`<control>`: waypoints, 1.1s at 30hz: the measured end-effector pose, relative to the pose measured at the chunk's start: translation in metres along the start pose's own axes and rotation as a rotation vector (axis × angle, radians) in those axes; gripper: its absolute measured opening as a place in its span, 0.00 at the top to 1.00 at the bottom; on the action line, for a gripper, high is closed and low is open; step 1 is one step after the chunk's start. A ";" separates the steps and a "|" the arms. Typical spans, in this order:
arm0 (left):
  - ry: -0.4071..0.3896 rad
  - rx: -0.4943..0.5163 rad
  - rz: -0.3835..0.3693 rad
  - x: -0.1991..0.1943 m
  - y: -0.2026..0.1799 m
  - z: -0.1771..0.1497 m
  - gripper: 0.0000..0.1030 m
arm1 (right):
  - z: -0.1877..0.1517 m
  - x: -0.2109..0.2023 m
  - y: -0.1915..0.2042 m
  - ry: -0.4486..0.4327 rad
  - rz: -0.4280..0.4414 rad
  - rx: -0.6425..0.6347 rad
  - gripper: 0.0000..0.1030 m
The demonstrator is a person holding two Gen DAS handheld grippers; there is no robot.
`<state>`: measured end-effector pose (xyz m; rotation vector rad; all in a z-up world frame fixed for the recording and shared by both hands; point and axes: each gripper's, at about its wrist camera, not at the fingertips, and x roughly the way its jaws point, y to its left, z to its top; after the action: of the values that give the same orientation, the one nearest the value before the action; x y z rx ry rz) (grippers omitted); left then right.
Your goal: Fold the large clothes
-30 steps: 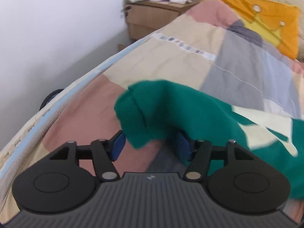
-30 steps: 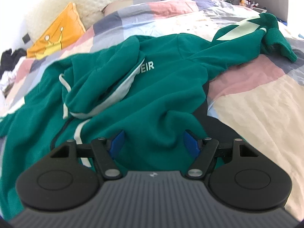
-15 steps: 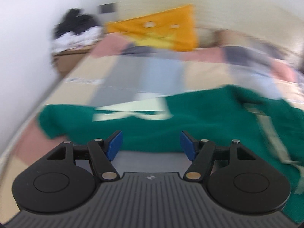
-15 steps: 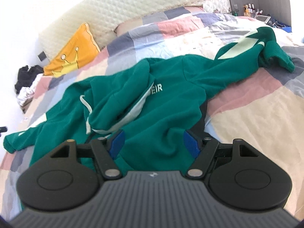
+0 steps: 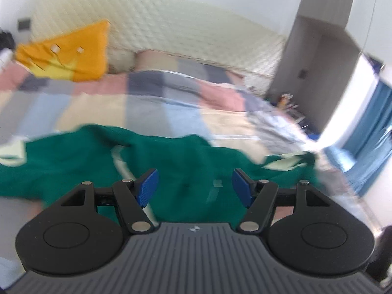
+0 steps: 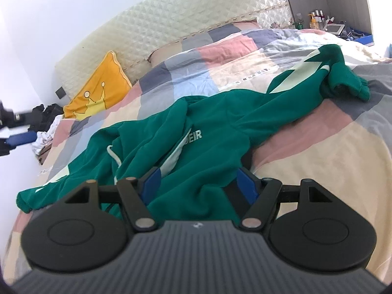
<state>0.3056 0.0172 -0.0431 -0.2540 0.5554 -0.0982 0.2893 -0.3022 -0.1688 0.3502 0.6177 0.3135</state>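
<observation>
One green hoodie (image 6: 215, 132) on bed (image 6: 330, 152).

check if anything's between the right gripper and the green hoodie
Nothing visible is. The right gripper sits right over the green hoodie on the patchwork duvet, jaws open with a fold of hoodie fabric between its fingers.

bed: patchwork quilt (image 6: 318, 152) of pink, grey, blue and cream squares | pillow: orange, crown print (image 6: 98, 93), leaning on padded cream headboard (image 6: 171, 31) | nightstand: heaped clothes (image 6: 46, 125) | far shelf: bottles (image 6: 316, 19)
</observation>
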 end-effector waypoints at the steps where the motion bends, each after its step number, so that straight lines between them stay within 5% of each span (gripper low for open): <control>1: 0.000 -0.006 -0.015 0.005 -0.008 -0.005 0.31 | 0.000 0.000 -0.003 0.001 -0.001 0.000 0.32; 6: 0.013 -0.011 -0.017 0.034 -0.012 -0.054 0.31 | -0.002 0.005 -0.020 0.047 -0.066 0.002 0.31; 11: 0.122 -0.068 0.030 0.070 0.031 -0.091 0.31 | 0.005 0.007 -0.040 0.087 -0.036 0.135 0.31; 24: 0.155 -0.029 0.063 0.072 0.054 -0.106 0.31 | 0.044 0.056 -0.101 -0.002 -0.218 0.090 0.31; 33: 0.166 0.006 0.088 0.076 0.046 -0.115 0.31 | 0.054 0.078 -0.161 -0.074 -0.199 0.255 0.31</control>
<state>0.3100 0.0247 -0.1882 -0.2160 0.7305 -0.0361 0.4110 -0.4280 -0.2328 0.5384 0.6153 0.0299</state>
